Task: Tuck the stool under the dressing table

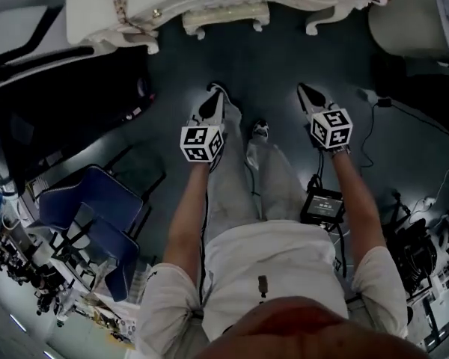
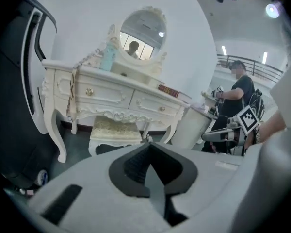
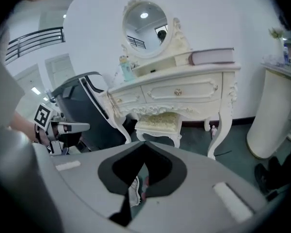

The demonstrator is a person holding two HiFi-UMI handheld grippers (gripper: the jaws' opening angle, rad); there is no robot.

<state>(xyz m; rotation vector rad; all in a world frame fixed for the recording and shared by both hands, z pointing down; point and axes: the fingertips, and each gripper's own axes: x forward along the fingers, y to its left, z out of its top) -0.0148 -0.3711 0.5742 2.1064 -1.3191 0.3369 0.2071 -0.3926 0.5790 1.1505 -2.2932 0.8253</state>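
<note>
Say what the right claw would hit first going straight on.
Probably the stool under the dressing table. Since it points downward, the right claw may meet the floor first.

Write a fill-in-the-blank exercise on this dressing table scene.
The stool stands ___ the dressing table.
The jaws of the left gripper and the right gripper are ___, with nothing between them.
The mirror on the table is ___ in shape.
Missing words: under; shut; oval.

The dressing table looks smooth painted wood, the stool cushion matt cloth
</note>
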